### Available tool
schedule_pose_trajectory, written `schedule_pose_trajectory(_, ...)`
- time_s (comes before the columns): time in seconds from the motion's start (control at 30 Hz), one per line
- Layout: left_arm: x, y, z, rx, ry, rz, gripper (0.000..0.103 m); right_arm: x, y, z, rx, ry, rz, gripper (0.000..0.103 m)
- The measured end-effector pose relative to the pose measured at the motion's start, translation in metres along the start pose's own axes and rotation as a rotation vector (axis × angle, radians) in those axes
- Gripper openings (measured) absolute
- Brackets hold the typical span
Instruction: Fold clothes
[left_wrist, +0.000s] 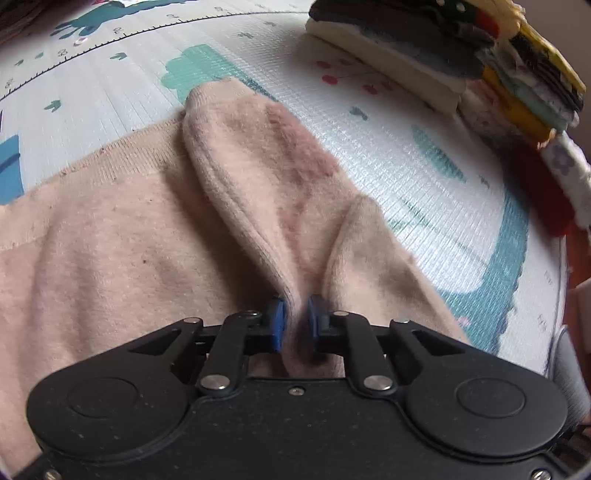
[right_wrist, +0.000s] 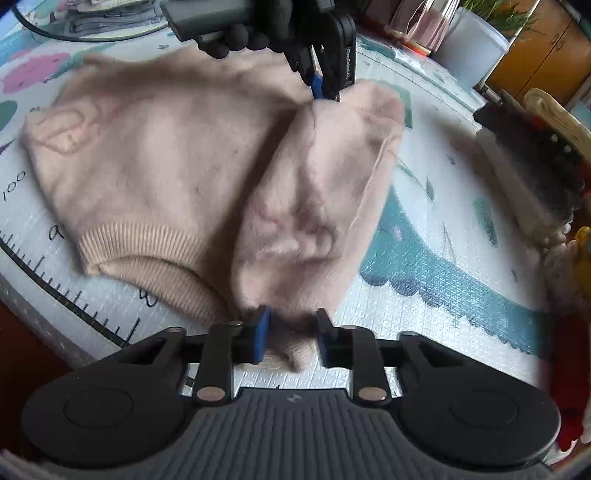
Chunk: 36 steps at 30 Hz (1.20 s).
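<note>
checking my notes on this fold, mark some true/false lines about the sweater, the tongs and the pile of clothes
1. The left tongs pinch a fold of the pink sweater. True.
2. The sweater is dark blue. False: it is pale pink.
3. The right tongs hold sweater fabric between their pads. True, though the grip looks looser than the left one.
4. The sweater hangs fully in the air. False: most of it lies on the play mat.
5. A pile of clothes sits on the mat beside the sweater. True.
</note>
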<state>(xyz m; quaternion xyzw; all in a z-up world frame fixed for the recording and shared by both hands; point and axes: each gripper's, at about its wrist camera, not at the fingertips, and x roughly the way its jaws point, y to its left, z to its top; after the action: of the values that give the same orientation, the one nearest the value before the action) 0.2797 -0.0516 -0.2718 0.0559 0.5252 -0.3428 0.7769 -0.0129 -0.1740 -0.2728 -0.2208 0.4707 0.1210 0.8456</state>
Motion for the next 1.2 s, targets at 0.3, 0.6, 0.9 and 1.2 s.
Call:
schedule_pose_trajectory(0.3,-0.006,0.001,-0.001,-0.041,-0.023,0.007,0.011,-0.004,-0.007,0.003,0.008,0.042,0.010,0.026)
schedule_pose_trajectory(0.6,-0.042,-0.019,-0.002,0.093,-0.128,0.013,0.021,-0.035,-0.005,0.015,0.049,-0.097,-0.132,0.023)
schedule_pose_trajectory(0.9,-0.015,-0.038,-0.033,0.210,-0.018,-0.040,0.032,0.021,0.001,0.039,0.118,0.043,0.067,0.026)
schedule_pose_trajectory(1.2,-0.084,0.069,-0.027,-0.039,-0.103,0.084,0.039,-0.020,0.021,0.046,0.066,-0.089,0.023,0.031)
